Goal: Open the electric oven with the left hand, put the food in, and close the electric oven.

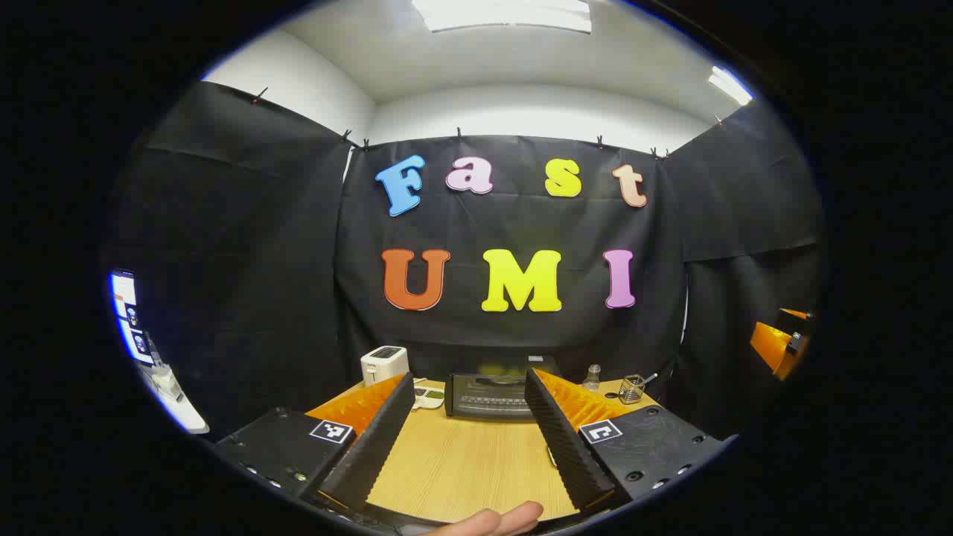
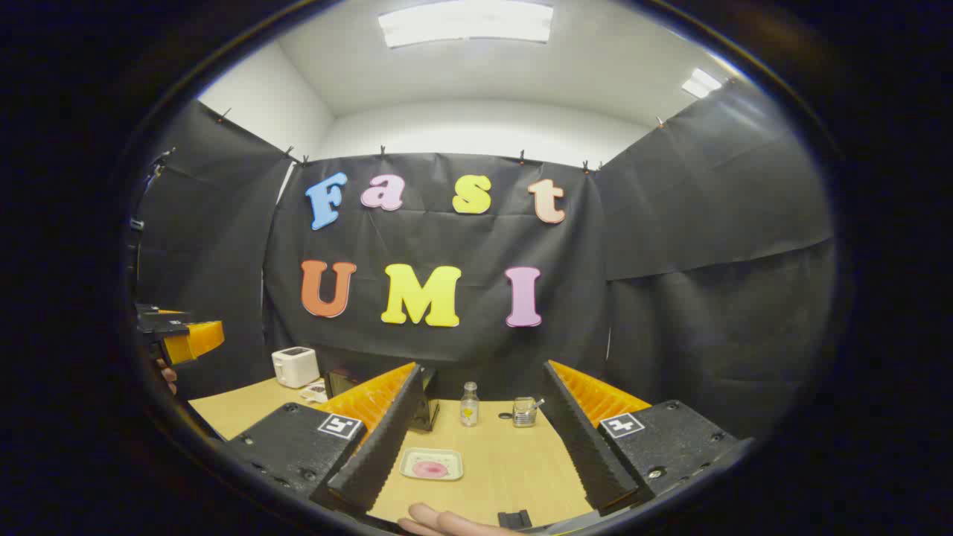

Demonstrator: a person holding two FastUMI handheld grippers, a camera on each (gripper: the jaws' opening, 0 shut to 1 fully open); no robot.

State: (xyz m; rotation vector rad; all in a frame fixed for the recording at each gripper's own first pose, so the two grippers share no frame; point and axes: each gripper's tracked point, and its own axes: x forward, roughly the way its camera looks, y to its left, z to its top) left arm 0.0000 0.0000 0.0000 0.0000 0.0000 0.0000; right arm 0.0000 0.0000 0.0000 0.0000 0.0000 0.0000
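Note:
The black electric oven (image 1: 488,396) stands at the back of the wooden table (image 1: 461,469) with its door closed. My left gripper (image 1: 469,378) is open, well short of the oven and pointing at it, with nothing between its fingers. In the right gripper view the oven (image 2: 426,406) is mostly hidden behind a finger. A pink piece of food (image 2: 430,469) lies on a small white plate (image 2: 449,455) on the table. Above and short of the plate hovers my open right gripper (image 2: 480,368). Each gripper also appears far off at the other view's edge: right gripper (image 1: 778,344), left gripper (image 2: 186,336).
A white toaster (image 1: 384,363) stands left of the oven, with a small white dish (image 1: 428,397) between them. To the oven's right are a small glass bottle (image 2: 469,404) and a glass jar (image 2: 525,412). A person's finger (image 1: 491,521) shows at the bottom.

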